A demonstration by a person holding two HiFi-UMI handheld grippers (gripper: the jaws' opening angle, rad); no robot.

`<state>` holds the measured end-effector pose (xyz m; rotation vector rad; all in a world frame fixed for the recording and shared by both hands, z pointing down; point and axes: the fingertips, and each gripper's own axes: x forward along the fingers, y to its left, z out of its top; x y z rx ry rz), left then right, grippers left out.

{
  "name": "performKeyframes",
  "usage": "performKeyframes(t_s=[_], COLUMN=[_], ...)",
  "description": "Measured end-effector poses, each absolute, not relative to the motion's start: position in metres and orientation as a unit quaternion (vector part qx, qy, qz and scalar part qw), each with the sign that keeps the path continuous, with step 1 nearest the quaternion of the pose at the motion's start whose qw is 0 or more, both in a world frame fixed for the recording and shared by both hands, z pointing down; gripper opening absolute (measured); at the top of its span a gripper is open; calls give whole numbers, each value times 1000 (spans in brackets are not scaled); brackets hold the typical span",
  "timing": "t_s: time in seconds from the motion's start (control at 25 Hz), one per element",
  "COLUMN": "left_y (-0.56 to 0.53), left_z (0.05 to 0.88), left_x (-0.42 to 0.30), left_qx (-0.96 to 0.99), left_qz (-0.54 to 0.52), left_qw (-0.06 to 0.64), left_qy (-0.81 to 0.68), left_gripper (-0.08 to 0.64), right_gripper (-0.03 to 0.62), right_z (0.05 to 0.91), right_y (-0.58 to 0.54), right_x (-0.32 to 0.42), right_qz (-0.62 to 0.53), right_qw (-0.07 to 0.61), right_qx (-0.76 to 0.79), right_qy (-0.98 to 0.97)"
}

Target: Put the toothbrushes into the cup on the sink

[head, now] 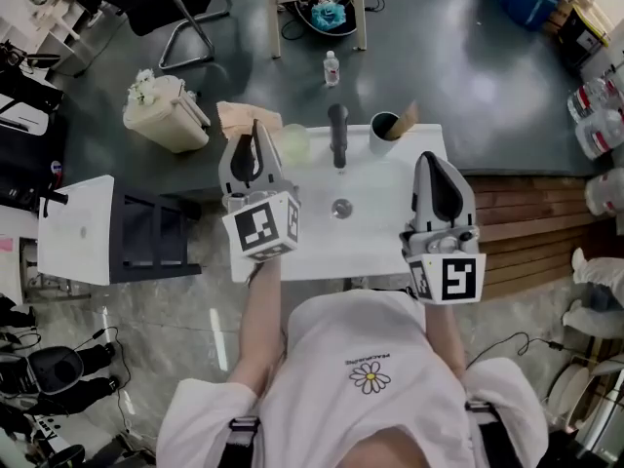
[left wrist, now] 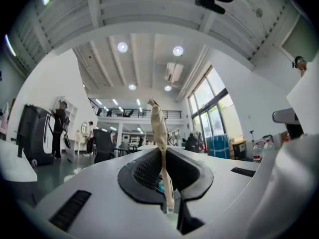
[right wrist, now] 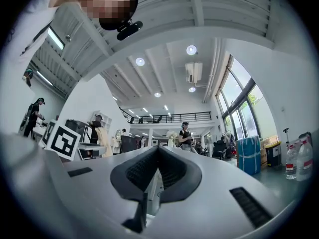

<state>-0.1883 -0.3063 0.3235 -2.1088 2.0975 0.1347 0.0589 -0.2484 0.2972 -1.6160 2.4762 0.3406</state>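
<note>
Over the left end of the white sink, my left gripper is shut on a tan toothbrush. In the left gripper view that toothbrush stands upright, pinched between the closed jaws of the left gripper. The dark cup stands at the sink's back right, beside the black faucet, with another tan toothbrush leaning out of it. My right gripper hovers over the sink's right edge. In its own view the right gripper has its jaws shut with nothing between them.
A pale green round dish sits at the sink's back left, and the drain is in the middle. On the floor stand a cream bin, a black rack, a small bottle and, at right, wooden decking.
</note>
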Motion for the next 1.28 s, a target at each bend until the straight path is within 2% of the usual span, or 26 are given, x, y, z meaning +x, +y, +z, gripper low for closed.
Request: performKeyframes(t_s=[0.2, 0.56, 0.96, 1.04, 1.28], left_y=[-352, -379, -382, -382, -384], left_z=[395, 476, 490, 481, 428], left_x=[-190, -186, -173, -174, -180], left_qx=[-725, -721, -738, -736, -729], left_qz=[-3, -58, -65, -59, -32], left_qw=[2, -42, -63, -55, -4], left_qy=[689, 689, 669, 672, 684], left_gripper=[38, 38, 49, 87, 89], right_gripper=[12, 12, 12, 12, 12], right_z=[304, 313, 319, 317, 313], right_y=[-247, -245, -241, -240, -240], right_x=[76, 100, 103, 103, 98], right_qz=[101, 92, 86, 84, 82], right_qw=[78, 68, 64, 65, 72], right_qx=[-560, -590, -592, -591, -583], right_qy=[819, 800, 799, 800, 805])
